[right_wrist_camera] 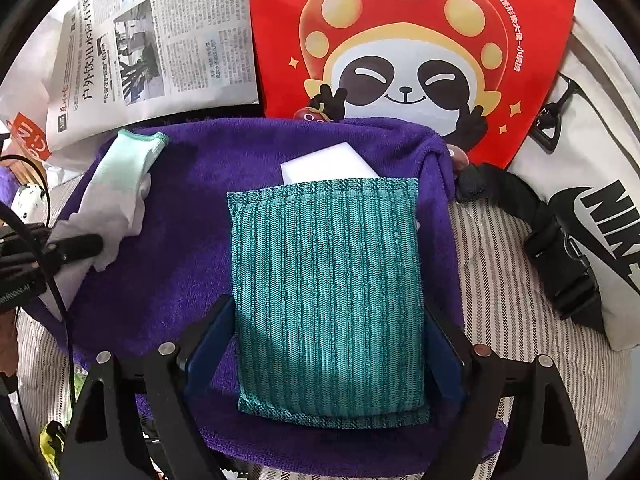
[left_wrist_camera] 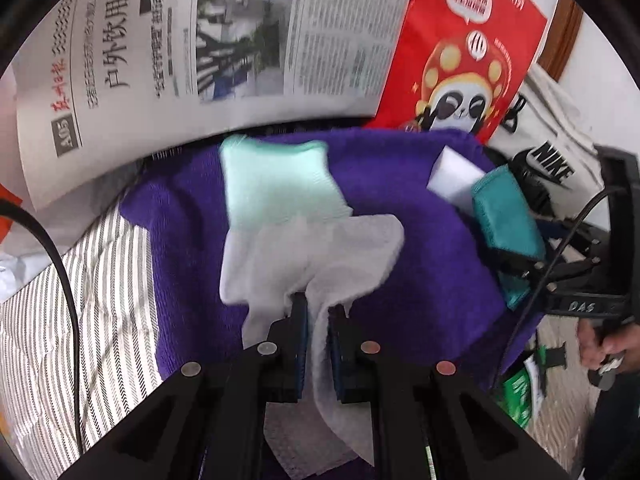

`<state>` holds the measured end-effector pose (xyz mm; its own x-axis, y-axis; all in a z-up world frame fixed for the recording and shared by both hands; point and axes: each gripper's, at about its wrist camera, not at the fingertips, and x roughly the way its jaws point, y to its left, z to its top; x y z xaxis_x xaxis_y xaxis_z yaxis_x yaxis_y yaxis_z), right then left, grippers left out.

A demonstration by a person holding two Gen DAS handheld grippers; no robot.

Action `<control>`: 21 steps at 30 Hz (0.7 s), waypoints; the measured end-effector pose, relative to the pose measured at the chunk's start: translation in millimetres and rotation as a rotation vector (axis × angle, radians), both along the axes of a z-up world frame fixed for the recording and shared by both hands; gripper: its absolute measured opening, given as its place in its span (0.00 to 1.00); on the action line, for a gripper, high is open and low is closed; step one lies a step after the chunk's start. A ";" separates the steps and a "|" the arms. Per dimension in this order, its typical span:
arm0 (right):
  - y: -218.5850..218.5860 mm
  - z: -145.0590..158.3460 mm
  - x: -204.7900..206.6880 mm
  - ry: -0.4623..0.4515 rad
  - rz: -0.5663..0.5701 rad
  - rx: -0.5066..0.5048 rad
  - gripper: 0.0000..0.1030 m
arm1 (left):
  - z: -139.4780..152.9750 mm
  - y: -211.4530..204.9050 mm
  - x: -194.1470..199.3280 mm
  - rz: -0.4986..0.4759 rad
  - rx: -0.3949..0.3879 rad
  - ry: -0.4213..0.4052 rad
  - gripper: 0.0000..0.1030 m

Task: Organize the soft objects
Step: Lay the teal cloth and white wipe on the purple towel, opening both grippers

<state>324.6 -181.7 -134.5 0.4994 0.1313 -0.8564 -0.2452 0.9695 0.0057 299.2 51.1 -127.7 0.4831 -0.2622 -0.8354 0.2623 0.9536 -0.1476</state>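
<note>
Jaws clamped; purple towel [right_wrist_camera: 160, 280] underneath.

1. A striped sheet [right_wrist_camera: 500, 300] covers the surface.
2. On it lies a purple towel [right_wrist_camera: 180, 240].
3. Behind the towel lie a newspaper [right_wrist_camera: 160, 40] and a red bag [right_wrist_camera: 540, 40].
4. A white Nike bag [right_wrist_camera: 592, 168] lies right.

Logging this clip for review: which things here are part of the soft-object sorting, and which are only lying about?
Job in hand:
left gripper shut on white-and-mint sock
right gripper holding teal knitted pad
purple towel underneath
white sponge block

Lying about:
newspaper
red panda bag
Nike bag
striped cloth
</note>
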 end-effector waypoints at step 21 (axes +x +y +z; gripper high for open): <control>-0.7 8.4 -9.2 0.034 0.012 -0.016 0.91 | 5.1 -12.3 -26.7 -0.039 0.068 0.026 0.64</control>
